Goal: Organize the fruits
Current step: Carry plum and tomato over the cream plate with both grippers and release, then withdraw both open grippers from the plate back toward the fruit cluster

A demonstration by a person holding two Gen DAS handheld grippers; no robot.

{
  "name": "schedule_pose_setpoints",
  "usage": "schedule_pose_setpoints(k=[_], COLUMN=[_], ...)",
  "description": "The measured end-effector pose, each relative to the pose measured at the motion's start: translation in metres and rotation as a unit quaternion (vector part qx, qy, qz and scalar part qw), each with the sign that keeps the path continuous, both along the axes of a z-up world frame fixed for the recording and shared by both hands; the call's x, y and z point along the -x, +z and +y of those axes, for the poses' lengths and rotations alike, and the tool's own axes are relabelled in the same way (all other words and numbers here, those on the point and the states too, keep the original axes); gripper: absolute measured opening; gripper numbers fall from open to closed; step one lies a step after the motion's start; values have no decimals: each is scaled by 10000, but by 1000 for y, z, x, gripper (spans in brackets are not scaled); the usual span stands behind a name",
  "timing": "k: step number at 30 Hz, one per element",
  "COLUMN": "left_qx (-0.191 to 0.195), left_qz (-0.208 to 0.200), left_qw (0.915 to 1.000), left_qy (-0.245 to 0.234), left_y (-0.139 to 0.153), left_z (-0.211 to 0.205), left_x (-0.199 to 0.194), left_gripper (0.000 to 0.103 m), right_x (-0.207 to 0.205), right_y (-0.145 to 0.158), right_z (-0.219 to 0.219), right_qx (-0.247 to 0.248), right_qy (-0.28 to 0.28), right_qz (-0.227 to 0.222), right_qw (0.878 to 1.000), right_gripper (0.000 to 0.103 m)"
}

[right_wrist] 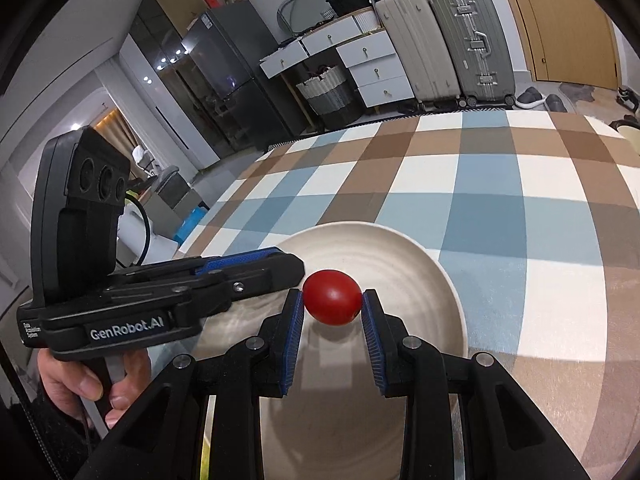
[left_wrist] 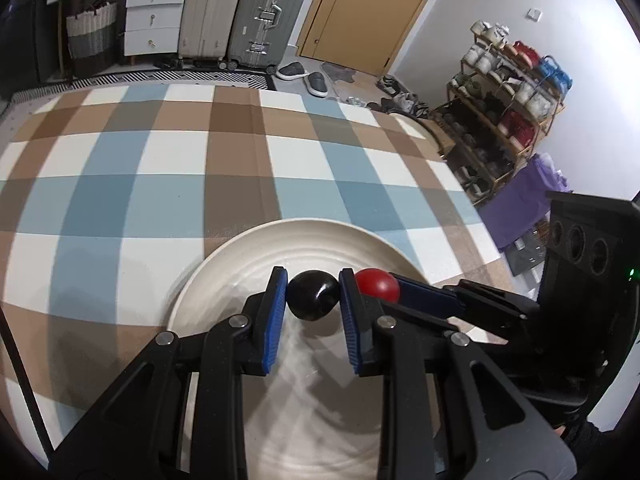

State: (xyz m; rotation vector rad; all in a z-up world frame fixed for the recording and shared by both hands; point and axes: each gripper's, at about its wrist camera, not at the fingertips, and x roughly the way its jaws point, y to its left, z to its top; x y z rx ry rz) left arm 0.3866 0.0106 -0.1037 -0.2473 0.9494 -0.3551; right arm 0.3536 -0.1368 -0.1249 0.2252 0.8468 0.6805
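My left gripper (left_wrist: 313, 294) is shut on a small dark, almost black fruit (left_wrist: 312, 295), held over a cream plate (left_wrist: 224, 256). My right gripper (right_wrist: 332, 300) is shut on a small red fruit (right_wrist: 332, 297) above the same plate (right_wrist: 440, 276). The two grippers hang side by side. In the left wrist view the red fruit (left_wrist: 378, 285) shows just right of my left gripper, pinched by the right gripper's blue pads (left_wrist: 424, 294). In the right wrist view the left gripper's body (right_wrist: 192, 284) lies to the left, gripped by a hand (right_wrist: 80, 384); its dark fruit is hidden there.
The plate rests on a table under a blue, brown and white checked cloth (left_wrist: 160, 184). Beyond the far edge stand suitcases (left_wrist: 244, 12), white drawers (left_wrist: 152, 20) and a shoe rack (left_wrist: 508, 108) by a door.
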Motion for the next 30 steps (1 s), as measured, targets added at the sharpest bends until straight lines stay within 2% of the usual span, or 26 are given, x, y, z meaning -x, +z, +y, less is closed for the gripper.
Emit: schedule_pose_setpoints(k=[2, 3, 5, 11, 13, 15, 20, 24, 30], left_qx=[-31, -26, -31, 18, -32, -99, -269, -381, -623], left_qz=[-5, -41, -67, -114, -162, -220, -454, -639, -932], left_qw=[10000, 10000, 10000, 9999, 9998, 9996, 9982, 9965, 9924], left_qy=[25, -9, -15, 89, 113, 157, 297, 380, 514], left_y=[1, 2, 5, 19, 25, 31, 52, 70, 88], left_z=[-1, -2, -2, 8, 10, 12, 16, 19, 16], left_x=[-1, 0, 1, 18, 29, 41, 76, 107, 154], left_gripper=[23, 23, 26, 29, 29, 29, 37, 38, 56], right_x=[-2, -2, 0, 18, 26, 37, 68, 93, 130], right_y=[1, 2, 5, 24, 31, 40, 63, 78, 94], right_z=[1, 1, -2, -22, -29, -37, -46, -49, -52], right_qx=[101, 106, 49, -161, -179, -268, -287, -278, -263], right_qy=[-56, -91, -131, -281, -373, -454, -481, -517, -612], right_qz=[-95, -117, -211, -453, -538, -676, -1034, -1310, -1602], right_qw=[9999, 9998, 9997, 9984, 9977, 9963, 9931, 9896, 9848], right_gripper=[34, 44, 53, 53, 59, 71, 77, 87, 91])
